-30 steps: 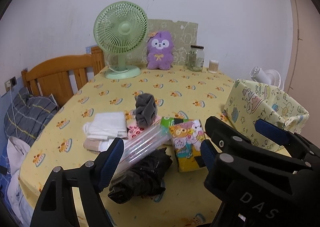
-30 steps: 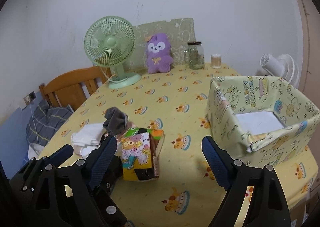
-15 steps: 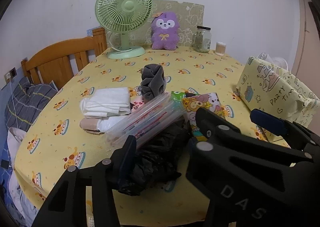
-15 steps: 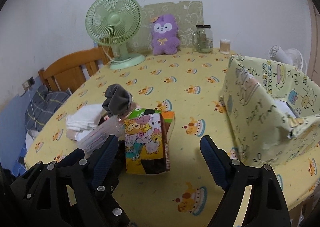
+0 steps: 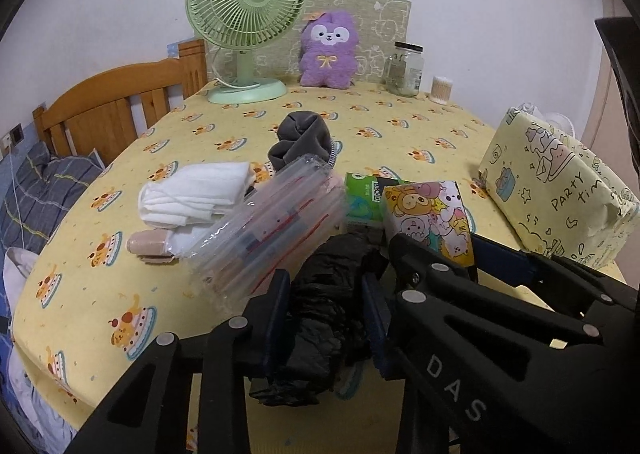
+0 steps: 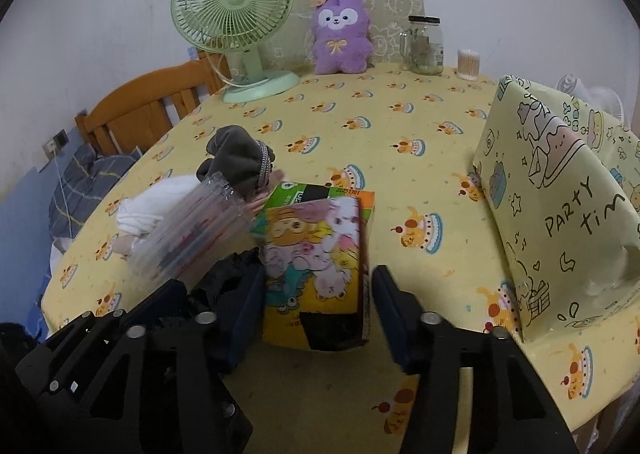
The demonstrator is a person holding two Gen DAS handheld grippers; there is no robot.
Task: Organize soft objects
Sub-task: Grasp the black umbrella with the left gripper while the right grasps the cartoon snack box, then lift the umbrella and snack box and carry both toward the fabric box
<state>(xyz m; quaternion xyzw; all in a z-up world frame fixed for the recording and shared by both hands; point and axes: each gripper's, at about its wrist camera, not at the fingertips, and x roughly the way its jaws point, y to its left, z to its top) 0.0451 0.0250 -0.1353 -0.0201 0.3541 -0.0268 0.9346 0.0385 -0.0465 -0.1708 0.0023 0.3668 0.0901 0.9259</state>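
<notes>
Two claws were closing at once: the left claw (image 5: 325,310) around the crumpled black plastic bag (image 5: 328,294), its pads at the bag's sides, the right claw (image 6: 318,302) straddling the cartoon tissue pack (image 6: 316,254) without clear contact. Both items lay left of the party-print box (image 6: 560,214) on the cake-patterned tabletop (image 6: 400,126), the likely destination once gripped. Beyond that box stood a green fan (image 5: 246,6) against a white wall.
</notes>
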